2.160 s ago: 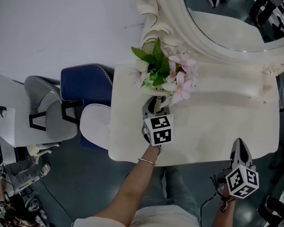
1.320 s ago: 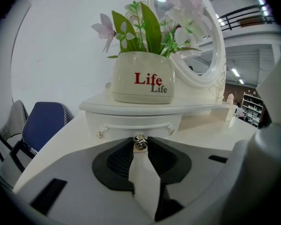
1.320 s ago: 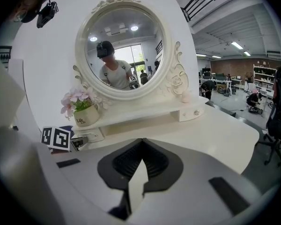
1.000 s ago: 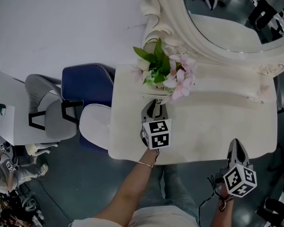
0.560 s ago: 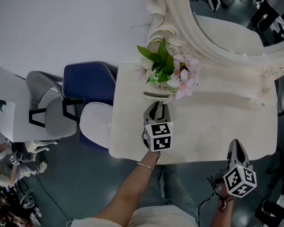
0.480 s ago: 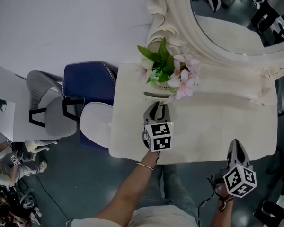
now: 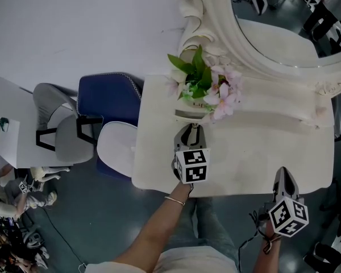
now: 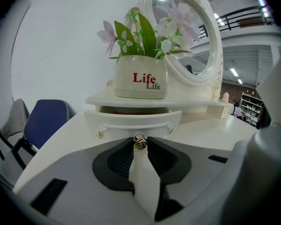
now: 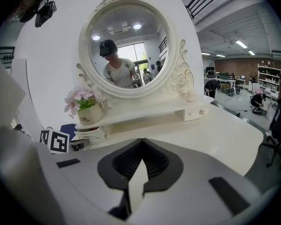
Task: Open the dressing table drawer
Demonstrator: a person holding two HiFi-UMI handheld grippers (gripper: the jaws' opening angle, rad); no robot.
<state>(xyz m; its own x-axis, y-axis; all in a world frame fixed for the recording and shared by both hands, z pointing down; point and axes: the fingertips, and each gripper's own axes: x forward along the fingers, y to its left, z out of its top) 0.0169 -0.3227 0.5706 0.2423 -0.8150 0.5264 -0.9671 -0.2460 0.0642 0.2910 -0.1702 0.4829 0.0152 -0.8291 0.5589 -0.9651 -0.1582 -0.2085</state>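
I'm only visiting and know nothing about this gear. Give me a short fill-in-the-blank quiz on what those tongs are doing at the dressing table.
The left tongs grip the small metal ____ of the drawer. The flower pot on the shelf above the drawer carries the red word ____. The right tongs are shut and hold ____.
Missing words: knob; Life; nothing.

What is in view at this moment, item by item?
dressing table: one, white, centre.
mirror: one, white carved frame, table's back.
flowerpot: one, white, pink flowers, shelf above drawer.
drawer: one, white, under flowerpot, partly open.
drawer knob: one, metallic, between left jaws.
blue chair: one, left of table.
grey chair: one, farther left.
white seat: one, beside table's left edge.
left gripper: one, grey, shut on drawer knob.
right gripper: one, grey, shut, empty, table's near edge.
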